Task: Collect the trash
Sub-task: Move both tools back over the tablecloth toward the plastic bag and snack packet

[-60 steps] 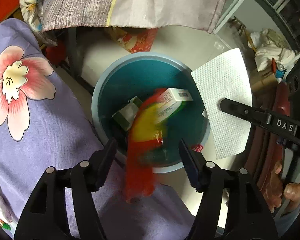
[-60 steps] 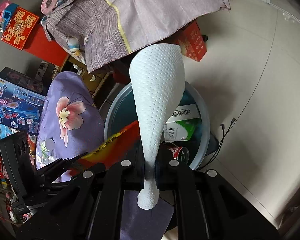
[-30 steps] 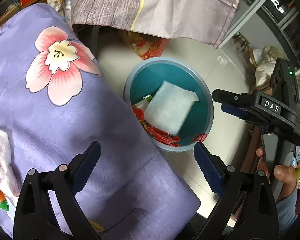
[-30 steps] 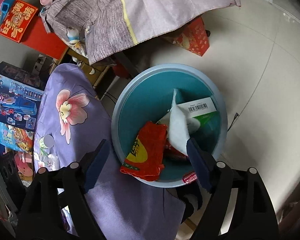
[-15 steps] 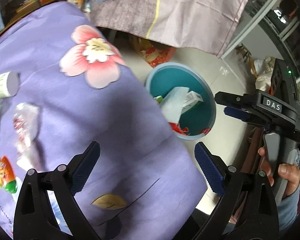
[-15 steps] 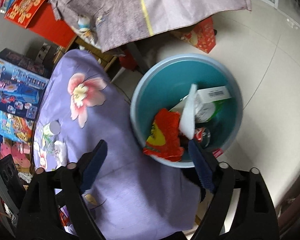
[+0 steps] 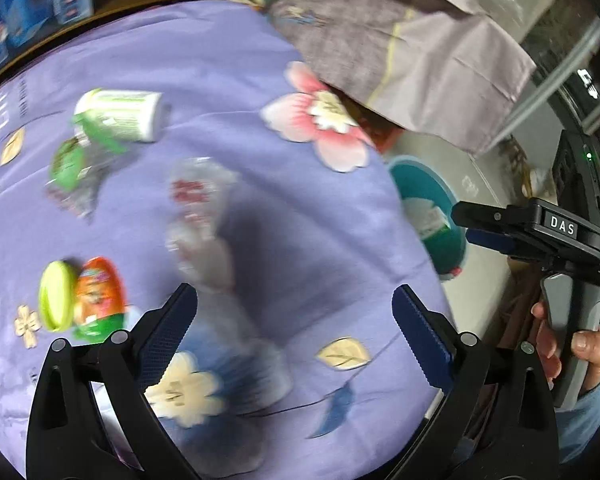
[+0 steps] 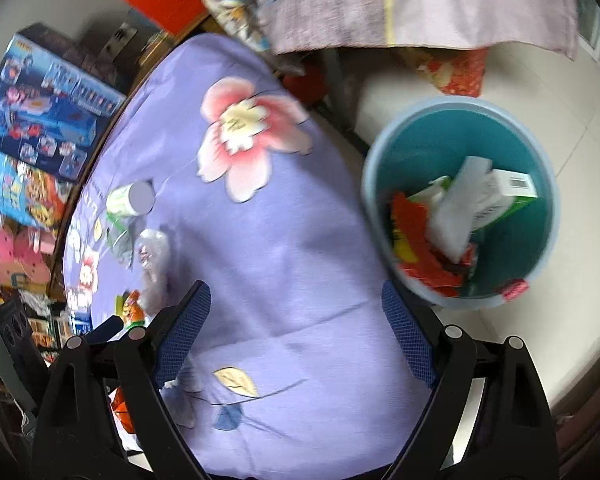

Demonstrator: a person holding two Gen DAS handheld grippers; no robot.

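A teal bin [image 8: 500, 132] on the floor holds a red wrapper [image 8: 416, 236], a white napkin [image 8: 456, 216] and a green-white box [image 8: 508, 196]; its rim shows in the left wrist view [image 7: 432, 184]. On the purple flowered cloth [image 7: 260, 240] lie a clear crumpled wrapper [image 7: 198, 216], a white-green cup [image 7: 120, 116], a green packet [image 7: 68, 168] and an orange snack pack with a yellow lid [image 7: 88, 292]. My left gripper [image 7: 296, 332] is open and empty above the cloth. My right gripper [image 8: 296, 332] is open and empty over the cloth's edge beside the bin.
A grey-lilac cloth [image 8: 420, 0] hangs behind the bin. A red gift bag [image 8: 456, 72] stands on the tiled floor. Toy boxes [image 8: 48, 92] are stacked at the far left. The right gripper's body [image 7: 548, 232] shows at the right of the left wrist view.
The red wrapper and the white napkin were let go into the bin. Both grippers have opened and swung left from over the bin to over the purple cloth.
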